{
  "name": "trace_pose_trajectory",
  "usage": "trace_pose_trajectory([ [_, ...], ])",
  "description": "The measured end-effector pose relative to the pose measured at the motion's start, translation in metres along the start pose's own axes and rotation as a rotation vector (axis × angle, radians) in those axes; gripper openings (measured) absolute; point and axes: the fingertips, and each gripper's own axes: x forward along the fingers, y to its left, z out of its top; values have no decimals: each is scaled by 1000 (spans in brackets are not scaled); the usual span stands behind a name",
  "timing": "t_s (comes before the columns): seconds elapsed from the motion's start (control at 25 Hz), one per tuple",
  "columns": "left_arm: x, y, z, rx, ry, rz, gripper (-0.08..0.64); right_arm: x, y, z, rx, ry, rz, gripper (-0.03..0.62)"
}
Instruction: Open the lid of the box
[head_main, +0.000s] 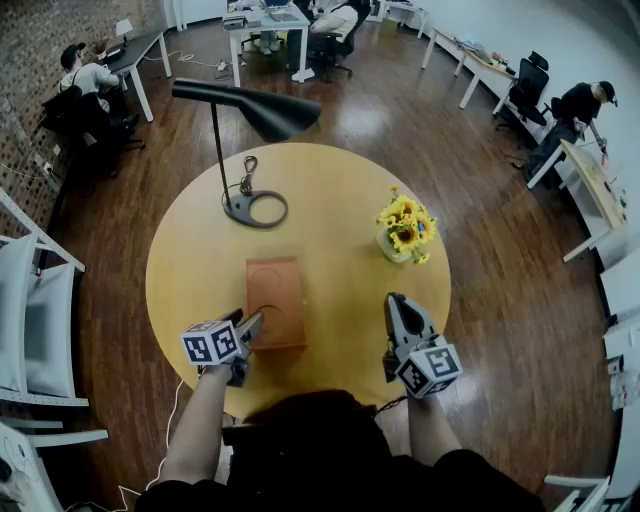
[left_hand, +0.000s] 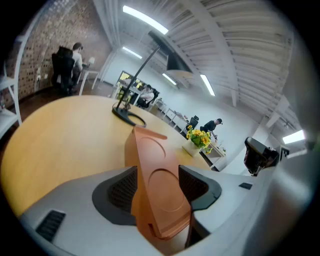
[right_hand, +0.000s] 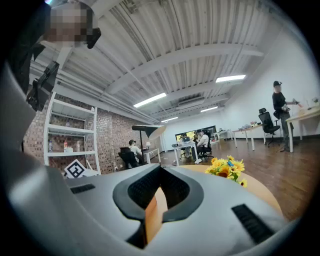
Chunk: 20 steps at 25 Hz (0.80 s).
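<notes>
A flat brown box (head_main: 275, 300) lies on the round yellow table (head_main: 190, 260), its lid down. My left gripper (head_main: 250, 330) is at the box's near left corner. In the left gripper view the box (left_hand: 150, 155) fills the gap of the left gripper (left_hand: 157, 189), whose jaws stand wide with both pads against it. My right gripper (head_main: 396, 302) hovers right of the box, apart from it and shut on nothing. In the right gripper view, the right gripper (right_hand: 159, 192) shows only a thin orange sliver between its pads.
A black desk lamp (head_main: 255, 208) stands at the back of the table, and a pot of yellow flowers (head_main: 405, 230) at the right, just beyond my right gripper. Desks, office chairs and seated people ring the room; white chairs stand at the left.
</notes>
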Motion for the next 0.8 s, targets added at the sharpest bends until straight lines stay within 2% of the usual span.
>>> trace_pose_trajectory([
  [0.2,24,10,-17,5,119,58,253,30,16,-22,-96,104,92,3],
  [0.4,26,15,-23,-47,158,54,258,60,32,-64,-222,248,213,3],
  [0.56,25,14,-27,-87,184,74,259,83,47,-125,-413,440,358,6],
  [0.6,24,14,-26,-87,188,81,259,89,49,-142,-466,492,394,38],
  [0.64,24,14,-25,-80,191,87,259,94,50,-159,-519,543,427,71],
  [0.8,24,10,-24,-36,201,110,259,113,54,-204,-700,691,552,75],
])
